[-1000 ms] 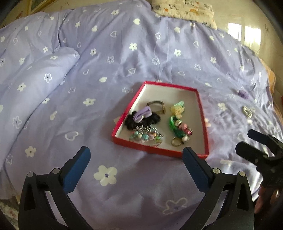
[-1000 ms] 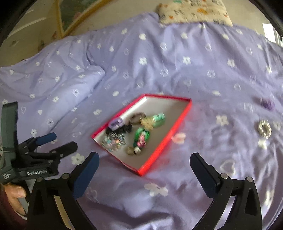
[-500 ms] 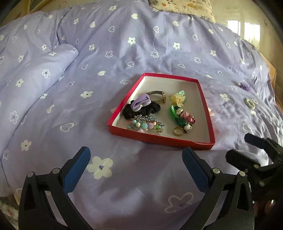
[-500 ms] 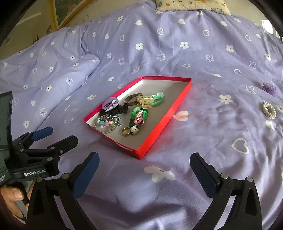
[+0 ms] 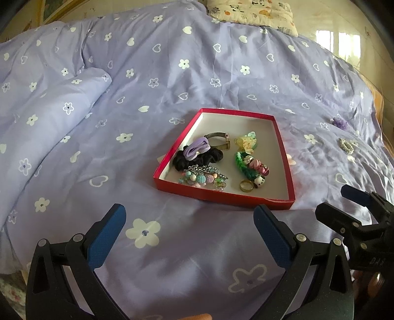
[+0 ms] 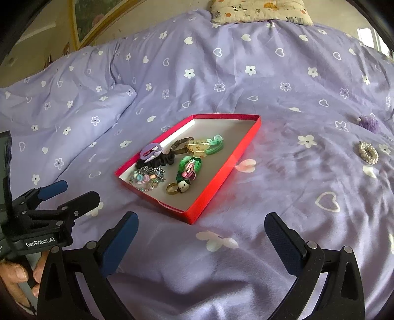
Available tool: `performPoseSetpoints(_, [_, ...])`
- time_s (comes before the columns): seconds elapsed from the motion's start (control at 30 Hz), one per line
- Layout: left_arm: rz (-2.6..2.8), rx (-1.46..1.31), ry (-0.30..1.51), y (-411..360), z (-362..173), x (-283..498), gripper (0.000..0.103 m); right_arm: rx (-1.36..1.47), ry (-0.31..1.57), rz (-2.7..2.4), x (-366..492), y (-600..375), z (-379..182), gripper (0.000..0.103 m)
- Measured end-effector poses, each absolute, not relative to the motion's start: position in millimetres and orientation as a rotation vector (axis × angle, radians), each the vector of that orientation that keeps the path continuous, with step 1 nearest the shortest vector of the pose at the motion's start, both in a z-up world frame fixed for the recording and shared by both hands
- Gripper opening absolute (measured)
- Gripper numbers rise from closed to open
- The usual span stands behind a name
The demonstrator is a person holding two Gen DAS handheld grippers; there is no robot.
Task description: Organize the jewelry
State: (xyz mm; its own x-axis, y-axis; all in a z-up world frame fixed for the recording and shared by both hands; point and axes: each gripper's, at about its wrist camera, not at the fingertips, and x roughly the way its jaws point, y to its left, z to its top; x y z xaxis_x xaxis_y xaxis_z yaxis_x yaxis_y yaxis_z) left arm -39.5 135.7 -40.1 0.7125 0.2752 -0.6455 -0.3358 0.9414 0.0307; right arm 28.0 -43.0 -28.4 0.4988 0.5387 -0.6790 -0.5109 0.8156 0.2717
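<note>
A red box lid [image 5: 283, 147] [image 6: 246, 137] lies on the purple bedspread and holds several pieces: a black scrunchie [image 5: 211, 156], a purple clip [image 6: 150, 150], a beaded bracelet [image 5: 204, 178], a green bracelet [image 6: 188, 167], a gold ring [image 5: 246, 185] and a metal cuff [image 5: 218, 137]. A pearl bracelet [image 6: 368, 152] [image 5: 346, 145] and a purple flower piece [image 6: 368, 122] [image 5: 339, 122] lie loose on the bed to the right. My left gripper [image 5: 189, 231] is open and empty, short of the box's near edge. My right gripper [image 6: 200, 236] is open and empty, near the box's front corner.
A folded purple duvet [image 5: 44, 110] rises at the left. A patterned pillow [image 5: 251, 11] lies at the far end of the bed. The bed's right edge [image 5: 379, 105] drops off beyond the loose pieces.
Both grippers have drawn back and lifted a little, so the box sits higher and farther in each view. Both stay open and empty. Nothing in the box has moved.
</note>
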Motion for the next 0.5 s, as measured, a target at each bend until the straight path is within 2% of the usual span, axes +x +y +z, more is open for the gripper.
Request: performPoseSetpoints(0.5, [0.341,-0.089,0.7,135.3,-37.9,-40.4,0.103,0.037,0.831,0.643,25.0,-42.2,-25.6,0.103])
